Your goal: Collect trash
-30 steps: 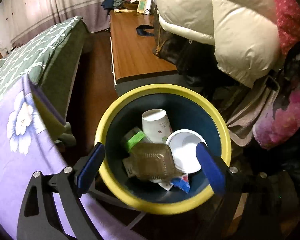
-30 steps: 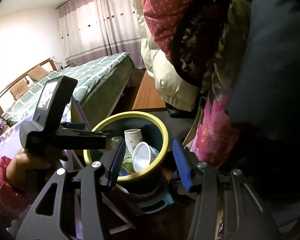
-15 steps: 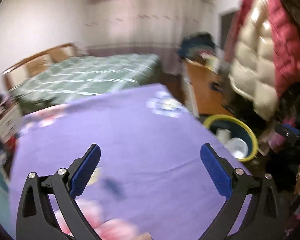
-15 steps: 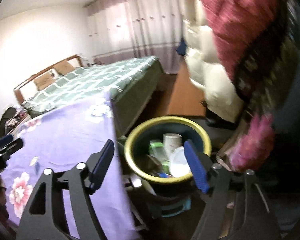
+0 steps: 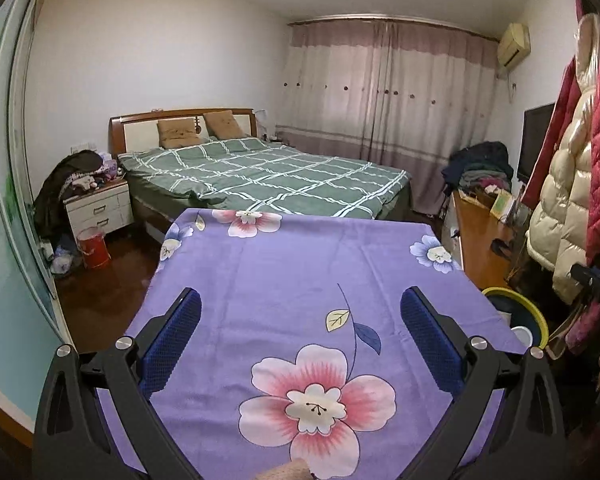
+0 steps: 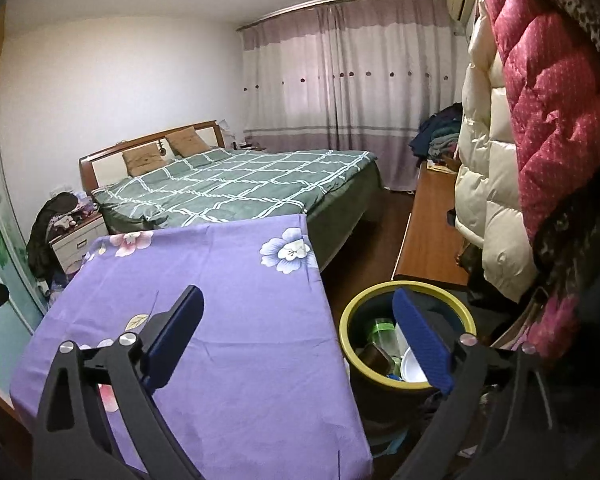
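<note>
Both grippers hang over the table with nothing in them: the left gripper (image 5: 300,332) has its blue pads spread wide above the big pink flower on the purple cloth (image 5: 300,280), and the right gripper (image 6: 300,332) is just as wide apart, straddling the table's right edge and the bin (image 6: 406,292) that stands on the floor just beside that edge. The trash (image 6: 388,352) is down inside the bin: a green-lidded container, a white bowl, a brown lidded box. It all looks light, thin and easily crushed, so I would pinch a rim or lid edge gently. No litter shows on the cloth itself.
</note>
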